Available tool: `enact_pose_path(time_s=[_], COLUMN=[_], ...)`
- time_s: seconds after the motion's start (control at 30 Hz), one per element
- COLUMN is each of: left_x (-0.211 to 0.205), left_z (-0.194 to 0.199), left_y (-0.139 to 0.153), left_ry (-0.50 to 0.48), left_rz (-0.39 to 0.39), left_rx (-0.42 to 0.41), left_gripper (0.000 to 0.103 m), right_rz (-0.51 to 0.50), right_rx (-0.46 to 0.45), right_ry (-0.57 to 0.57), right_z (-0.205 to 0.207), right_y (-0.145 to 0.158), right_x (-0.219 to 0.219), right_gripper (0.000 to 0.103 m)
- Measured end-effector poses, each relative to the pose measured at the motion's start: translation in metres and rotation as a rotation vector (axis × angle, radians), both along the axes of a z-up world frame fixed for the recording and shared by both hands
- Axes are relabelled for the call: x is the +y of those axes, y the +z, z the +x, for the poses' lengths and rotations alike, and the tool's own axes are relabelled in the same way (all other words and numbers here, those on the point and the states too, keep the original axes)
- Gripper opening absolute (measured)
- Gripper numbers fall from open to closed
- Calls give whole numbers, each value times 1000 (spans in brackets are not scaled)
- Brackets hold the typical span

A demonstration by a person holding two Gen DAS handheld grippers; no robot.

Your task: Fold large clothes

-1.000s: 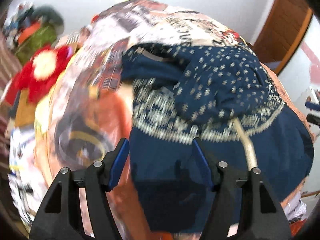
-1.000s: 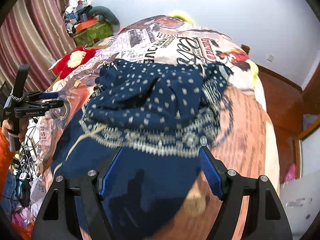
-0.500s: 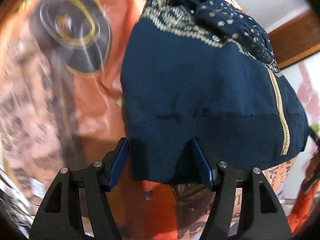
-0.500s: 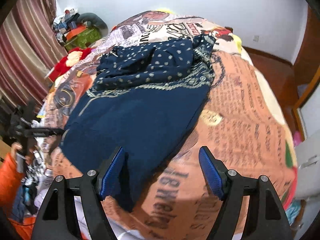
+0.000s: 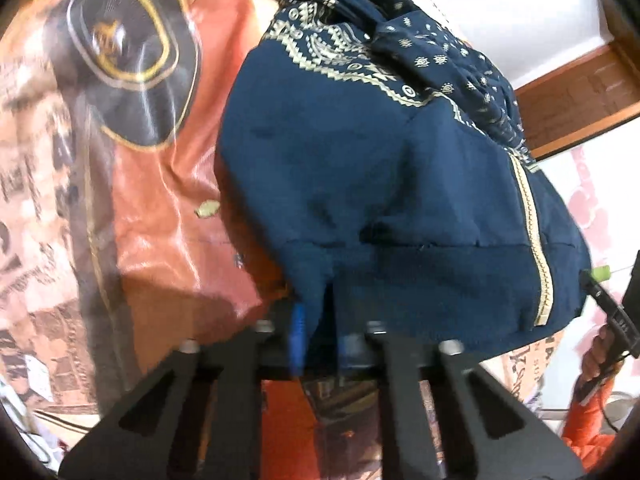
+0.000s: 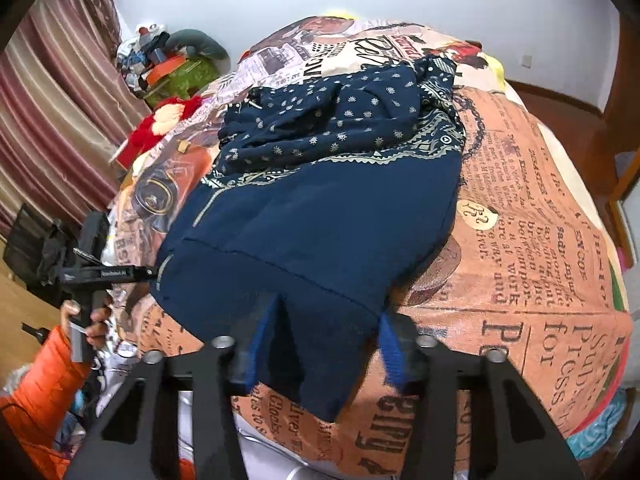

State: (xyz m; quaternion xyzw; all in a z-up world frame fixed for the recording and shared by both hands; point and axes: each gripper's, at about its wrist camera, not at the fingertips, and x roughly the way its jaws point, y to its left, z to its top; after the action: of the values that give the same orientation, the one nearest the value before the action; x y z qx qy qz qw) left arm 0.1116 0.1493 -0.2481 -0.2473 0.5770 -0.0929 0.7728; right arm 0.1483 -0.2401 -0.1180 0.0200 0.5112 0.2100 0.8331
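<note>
A large navy garment (image 6: 320,216) with a gold patterned band and dotted upper part lies on the bed. It also shows in the left wrist view (image 5: 380,184). My left gripper (image 5: 320,336) is shut on the garment's hem at its near corner. My right gripper (image 6: 324,348) straddles the hem at the opposite corner, its blue pads (image 6: 390,354) narrowed around a hanging fold of cloth but with a gap between them. My left gripper also shows in the right wrist view (image 6: 152,270), at the hem's left end.
The bed is covered with an orange newspaper-print spread (image 6: 520,240). A red plush toy (image 6: 168,120) and a pile of clutter (image 6: 168,64) lie at the far left by striped curtains (image 6: 52,92). A wooden door frame (image 5: 580,84) stands at the right.
Both grippers dropped from over the garment's middle to its near hem. The left jaws closed on the hem. The right jaws narrowed around the hem.
</note>
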Motion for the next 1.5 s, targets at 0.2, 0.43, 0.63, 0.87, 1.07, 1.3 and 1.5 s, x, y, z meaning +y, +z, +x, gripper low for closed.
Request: enact_pose_path(time_s=[0.2, 0.43, 0.63, 0.87, 1.07, 1.3, 1.5], left_x=[-8, -2, -9, 4, 22, 35, 43], left_z=[1, 23, 69, 143, 206, 284, 321], left_y=[62, 142, 187, 200, 167, 96, 41], left_ry=[-3, 8, 27, 95, 151, 177, 153], left_rz=[64, 90, 129, 166, 167, 205, 183], left_rx=[-178, -366, -480, -488, -418, -303, -183], left_gripper=[5, 5, 5, 4, 4, 4, 5], right_rz=[31, 68, 75, 100, 112, 117, 186], right_rx=[-44, -136, -204, -226, -171, -11, 153], right_ry=[6, 16, 5, -29, -80, -117, -151], right_z=[3, 20, 54, 124, 210, 312, 362], right_y=[7, 39, 62, 75, 55, -9, -58], right_x=[-3, -5, -11, -19, -25, -23, -34], right_gripper=[13, 12, 11, 11, 11, 11, 11])
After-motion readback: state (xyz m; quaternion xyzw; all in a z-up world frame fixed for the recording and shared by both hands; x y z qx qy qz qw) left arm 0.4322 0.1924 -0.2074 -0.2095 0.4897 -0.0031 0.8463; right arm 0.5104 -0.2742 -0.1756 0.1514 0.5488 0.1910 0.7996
